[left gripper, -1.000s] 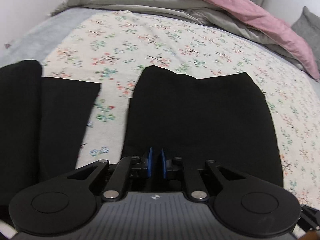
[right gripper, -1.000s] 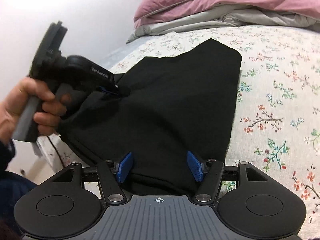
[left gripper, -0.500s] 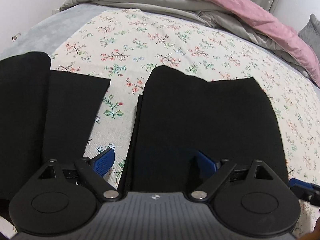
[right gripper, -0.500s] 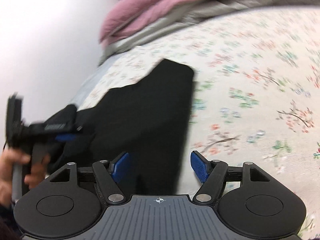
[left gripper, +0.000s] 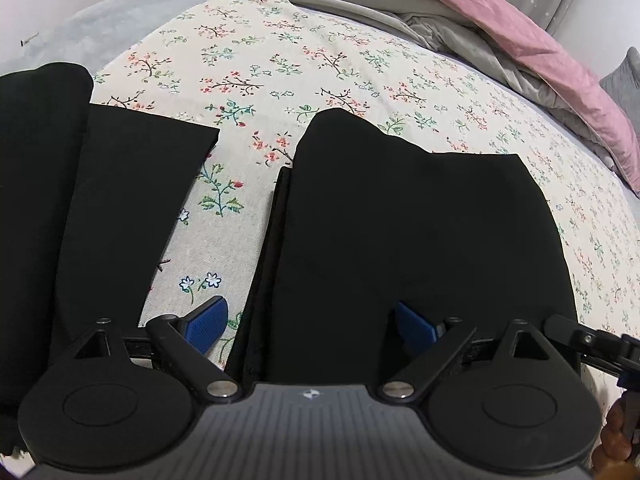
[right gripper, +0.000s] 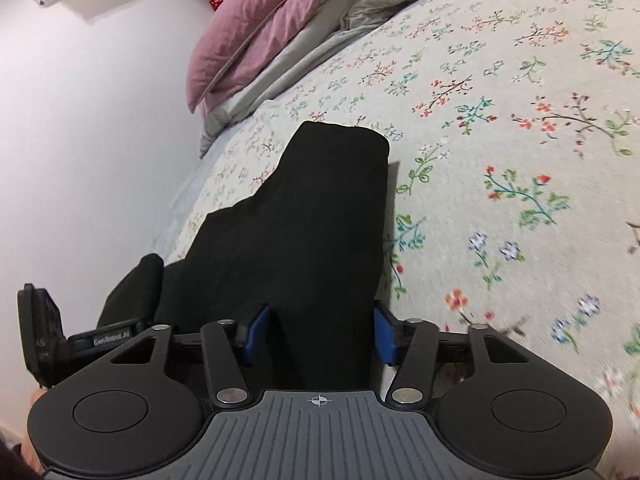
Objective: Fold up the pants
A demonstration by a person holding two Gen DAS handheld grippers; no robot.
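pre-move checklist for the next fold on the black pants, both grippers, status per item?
1. Left gripper released: ok, jaws wide, pads clear of the cloth.
2. Right gripper around the near edge of the folded black pants: ok, cloth lies between the pads and the jaws are closing; pad contact cannot tell.
3. Fold lying flat on the floral bedsheet: ok, though a lower layer peeks out along its left edge.
4. Second black garment clear of the fold: ok, a strip of sheet separates them.
5. Grippers clear of each other: not ok, they sit close at the near corner.
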